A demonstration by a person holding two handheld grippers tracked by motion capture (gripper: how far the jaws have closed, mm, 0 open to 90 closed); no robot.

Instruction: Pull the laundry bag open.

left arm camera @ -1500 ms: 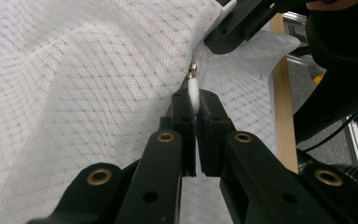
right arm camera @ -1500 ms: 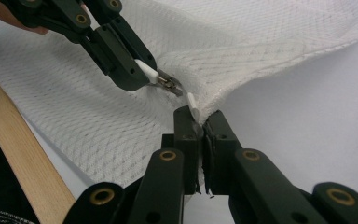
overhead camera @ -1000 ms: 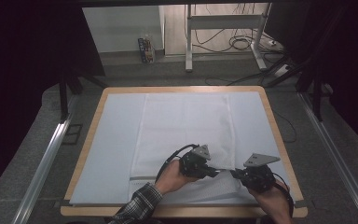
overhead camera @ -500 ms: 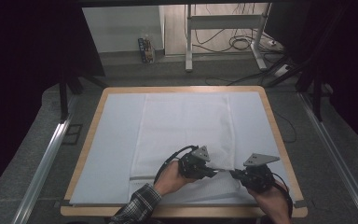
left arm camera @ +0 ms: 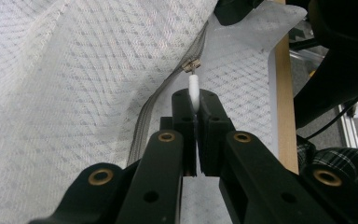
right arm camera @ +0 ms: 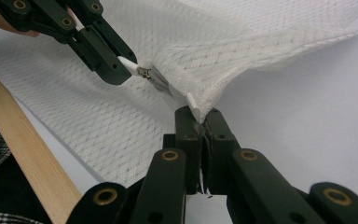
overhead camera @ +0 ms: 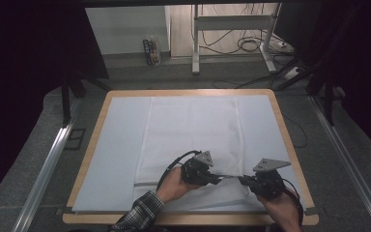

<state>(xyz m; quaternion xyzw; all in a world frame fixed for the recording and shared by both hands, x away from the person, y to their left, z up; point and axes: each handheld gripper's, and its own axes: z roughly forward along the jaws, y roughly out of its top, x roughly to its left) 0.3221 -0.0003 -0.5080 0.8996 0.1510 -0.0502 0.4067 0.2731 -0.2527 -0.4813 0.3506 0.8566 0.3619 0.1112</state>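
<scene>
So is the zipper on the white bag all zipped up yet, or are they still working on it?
Still working. Both grips look set: the left gripper is shut on the white zipper pull, and the right gripper pinches the corner of the white mesh bag, holding it taut. The slider sits close to that corner. Whether the zipper is opening or closing is unclear, so what remains can't be judged.

White mesh zippered cover (overhead camera: 193, 140), flat on table (overhead camera: 101, 121)
</scene>
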